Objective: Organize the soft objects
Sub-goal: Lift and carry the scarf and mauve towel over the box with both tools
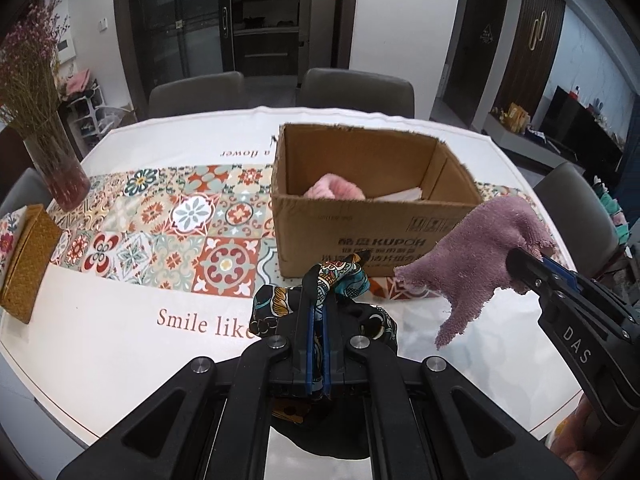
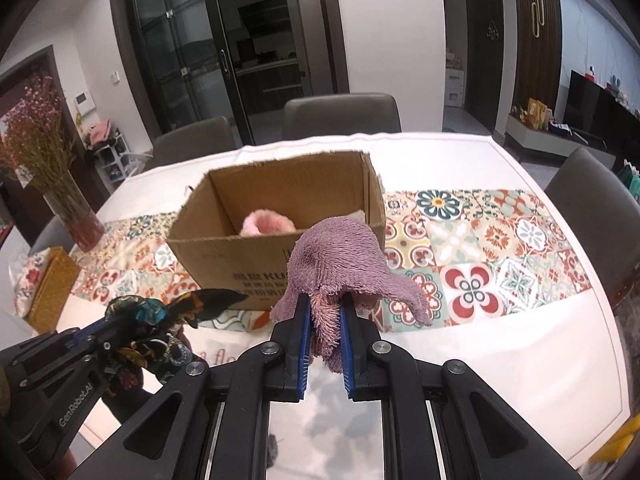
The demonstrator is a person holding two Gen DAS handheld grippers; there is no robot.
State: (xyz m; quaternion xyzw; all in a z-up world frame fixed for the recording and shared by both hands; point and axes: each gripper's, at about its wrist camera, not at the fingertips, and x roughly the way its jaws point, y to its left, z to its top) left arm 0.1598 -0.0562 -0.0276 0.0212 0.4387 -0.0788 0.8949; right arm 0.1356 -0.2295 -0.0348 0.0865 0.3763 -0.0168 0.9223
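My left claw (image 1: 317, 280) clamped on a patterned scarf (image 1: 340, 276), my right claw (image 2: 325, 300) gripping a mauve towel (image 2: 336, 256), cardboard box (image 2: 240, 264) beyond on the worktop (image 2: 500, 360)

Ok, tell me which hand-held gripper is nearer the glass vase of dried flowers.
Left. The left hand-held gripper, shut on a patterned scarf, sits nearer the vase. The right hand-held gripper, holding a purple towel, is farther, in front of the cardboard box.

We hold our left gripper (image 1: 317, 300) clamped tight and tilted downward, while our right gripper (image 2: 324, 312) beside it, fingers (image 2: 303, 336) nearly together, pinches cloth.
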